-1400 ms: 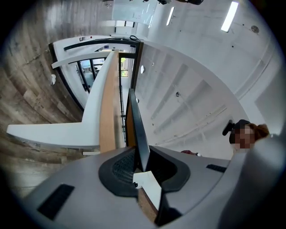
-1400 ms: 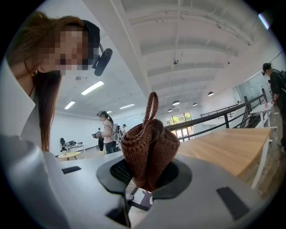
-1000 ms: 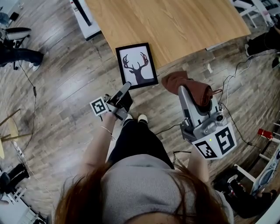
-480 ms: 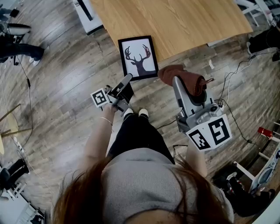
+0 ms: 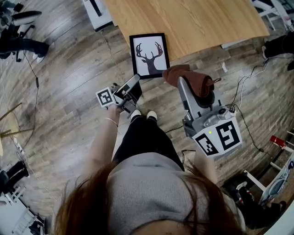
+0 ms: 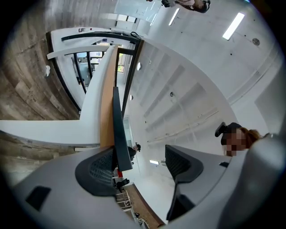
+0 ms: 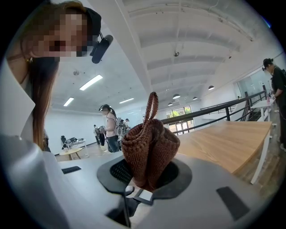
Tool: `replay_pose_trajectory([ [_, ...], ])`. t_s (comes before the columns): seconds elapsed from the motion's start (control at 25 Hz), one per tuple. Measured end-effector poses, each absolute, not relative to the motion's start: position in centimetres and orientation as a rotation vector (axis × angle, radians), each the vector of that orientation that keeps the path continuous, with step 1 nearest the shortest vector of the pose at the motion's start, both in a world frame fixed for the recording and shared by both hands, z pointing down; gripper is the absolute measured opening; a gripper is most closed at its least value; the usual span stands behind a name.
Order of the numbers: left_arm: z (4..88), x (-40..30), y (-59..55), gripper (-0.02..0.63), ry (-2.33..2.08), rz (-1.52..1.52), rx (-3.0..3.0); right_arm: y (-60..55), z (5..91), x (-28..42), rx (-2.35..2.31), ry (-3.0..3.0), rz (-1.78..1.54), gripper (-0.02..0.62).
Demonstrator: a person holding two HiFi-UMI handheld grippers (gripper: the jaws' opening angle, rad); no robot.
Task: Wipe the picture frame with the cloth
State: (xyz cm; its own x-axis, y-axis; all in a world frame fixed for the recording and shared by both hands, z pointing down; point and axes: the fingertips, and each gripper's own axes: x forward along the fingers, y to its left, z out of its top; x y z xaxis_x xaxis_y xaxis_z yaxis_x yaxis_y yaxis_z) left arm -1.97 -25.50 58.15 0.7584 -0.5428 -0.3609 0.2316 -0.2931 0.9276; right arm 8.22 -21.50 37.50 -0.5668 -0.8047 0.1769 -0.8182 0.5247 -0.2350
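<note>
The picture frame (image 5: 149,55), black with a deer print, stands against the near edge of the wooden table (image 5: 193,18). My left gripper (image 5: 136,81) is at the frame's lower left corner and its jaws are opening. In the left gripper view the frame's dark edge (image 6: 118,129) lies along the left pad (image 6: 100,167), with the other pad well apart from it. My right gripper (image 5: 183,81) is shut on a bunched brown cloth (image 5: 195,83), just right of the frame's lower corner. The knitted cloth (image 7: 149,147) sticks up between that gripper's pads.
The holder's feet (image 5: 142,115) stand on the wood floor below the frame. Cables (image 5: 243,92) trail over the floor at the right. White table legs (image 5: 98,13) stand at the upper left. Several people (image 7: 109,127) are far back in the hall.
The left gripper's jaws have spread off the frame's lower corner. The right gripper with the cloth has edged closer to the frame.
</note>
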Motion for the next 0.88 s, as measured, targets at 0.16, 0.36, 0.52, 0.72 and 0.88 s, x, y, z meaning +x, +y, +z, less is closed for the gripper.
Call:
replay_pose_trajectory([
  [0.16, 58.3, -2.0, -25.4, 0.321, -0.265, -0.744, 1.717, -21.3, 37.2, 8.0, 1.449, -2.705, 0.445, 0.097],
  [0.36, 59.5, -2.0, -24.5, 0.321, -0.285, -0.665, 1.714, -20.8, 36.8, 7.8, 1.453, -2.707, 0.434, 0.097],
  [0.52, 60.8, -2.5, -23.8, 0.321, -0.316, -0.619, 1.696, -20.5, 36.8, 7.7, 1.453, -2.706, 0.431, 0.097],
  [0.72, 61.7, -4.1, -21.7, 0.321, -0.401, -0.574, 1.671, -20.2, 36.1, 7.0, 1.457, -2.715, 0.408, 0.097],
  [0.88, 60.3, -5.2, -19.3, 0.321, -0.450, -0.542, 1.670, -19.6, 35.2, 6.5, 1.458, -2.728, 0.379, 0.097],
])
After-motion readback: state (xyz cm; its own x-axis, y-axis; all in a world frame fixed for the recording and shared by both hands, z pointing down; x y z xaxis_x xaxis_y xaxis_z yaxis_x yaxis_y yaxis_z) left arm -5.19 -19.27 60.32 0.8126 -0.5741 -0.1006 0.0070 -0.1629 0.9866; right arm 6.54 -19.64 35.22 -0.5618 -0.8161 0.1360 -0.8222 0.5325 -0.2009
